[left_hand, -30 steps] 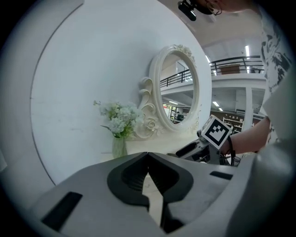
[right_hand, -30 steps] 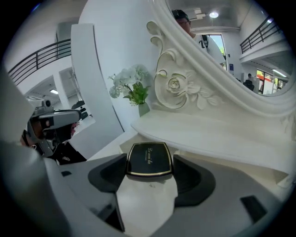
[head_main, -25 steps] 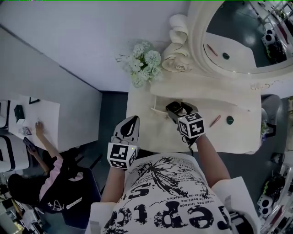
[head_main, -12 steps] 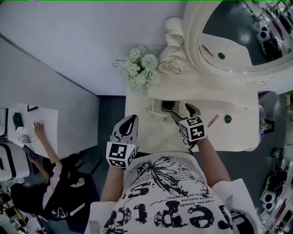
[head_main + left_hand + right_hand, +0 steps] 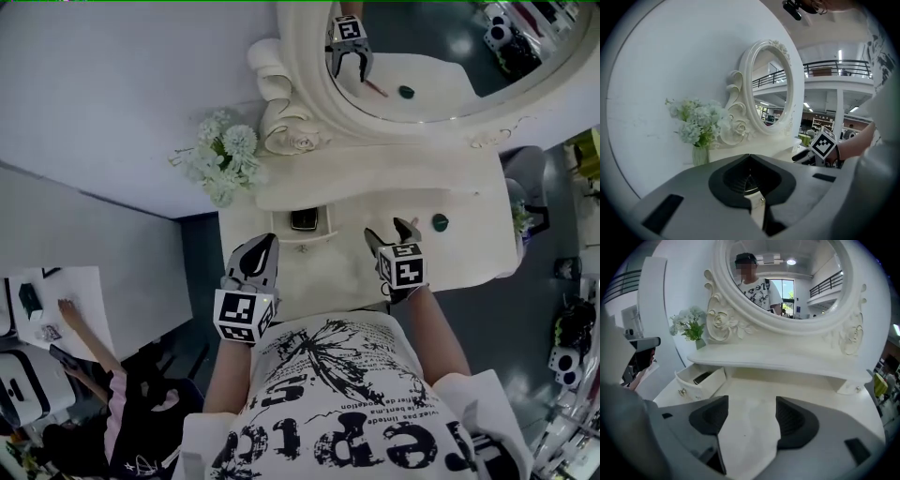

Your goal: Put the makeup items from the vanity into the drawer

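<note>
The white vanity (image 5: 337, 272) has a small drawer (image 5: 302, 234) pulled open at its back left, and a black makeup case (image 5: 303, 219) lies inside. In the right gripper view the same drawer (image 5: 701, 380) shows the black case (image 5: 702, 377). My right gripper (image 5: 389, 232) hovers over the tabletop right of the drawer, open and empty (image 5: 751, 416). A small round green item (image 5: 439, 222) sits on the vanity just right of it. My left gripper (image 5: 269, 241) is shut with nothing in it, at the vanity's front left edge (image 5: 749, 157).
A vase of white flowers (image 5: 223, 159) stands at the back left corner, beside the oval mirror (image 5: 441, 56) and under-mirror shelf (image 5: 375, 187). A person (image 5: 84, 337) sits at another table far left below.
My right gripper held the black case over the drawer, let it go inside, then drew back to the right with its jaws open. The left gripper has stayed shut near the front edge.
</note>
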A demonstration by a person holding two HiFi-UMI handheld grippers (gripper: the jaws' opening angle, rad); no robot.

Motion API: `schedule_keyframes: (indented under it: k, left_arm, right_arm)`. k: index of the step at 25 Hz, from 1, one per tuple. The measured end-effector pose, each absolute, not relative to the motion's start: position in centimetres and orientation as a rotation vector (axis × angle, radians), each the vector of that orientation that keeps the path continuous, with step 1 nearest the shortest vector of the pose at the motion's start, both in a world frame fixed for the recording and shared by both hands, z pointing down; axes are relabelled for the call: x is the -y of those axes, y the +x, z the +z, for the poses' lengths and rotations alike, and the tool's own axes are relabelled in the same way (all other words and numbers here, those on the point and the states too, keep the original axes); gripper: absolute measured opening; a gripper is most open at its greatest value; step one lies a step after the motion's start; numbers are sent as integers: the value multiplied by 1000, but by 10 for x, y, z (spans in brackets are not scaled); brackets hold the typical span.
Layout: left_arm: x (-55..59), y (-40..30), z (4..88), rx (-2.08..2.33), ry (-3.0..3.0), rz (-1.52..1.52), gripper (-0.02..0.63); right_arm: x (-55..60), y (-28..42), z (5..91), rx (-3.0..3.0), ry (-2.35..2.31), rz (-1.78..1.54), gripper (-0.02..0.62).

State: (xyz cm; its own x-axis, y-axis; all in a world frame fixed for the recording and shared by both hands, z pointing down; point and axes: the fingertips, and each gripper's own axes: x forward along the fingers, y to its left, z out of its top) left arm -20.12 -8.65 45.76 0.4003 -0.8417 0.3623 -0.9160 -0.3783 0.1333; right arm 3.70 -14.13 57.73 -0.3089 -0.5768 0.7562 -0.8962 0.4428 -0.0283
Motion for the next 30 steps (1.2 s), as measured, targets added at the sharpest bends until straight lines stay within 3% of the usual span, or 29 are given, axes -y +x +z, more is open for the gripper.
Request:
schedule_keyframes:
  k: [7,14,18,21,30]
  left_arm:
    - [103,-156,468,1427,2385,377,20]
    - [107,-123,485,1341,2389,445,20]
    - [107,-115,491,1321,2382,462,19]
    - [107,-113,493,1316,2380,469,20]
    - [108,-117,484,1334,2393,435,20]
  right_arm:
    - [135,108,609,1854,1352,726,327]
    - [127,132,644,1758,1334,840,323]
    - [124,133,647,1766,1316,823,254]
    - [123,128,647,1769,1283,807,69]
    - [127,110,623,1830,1247,775,55]
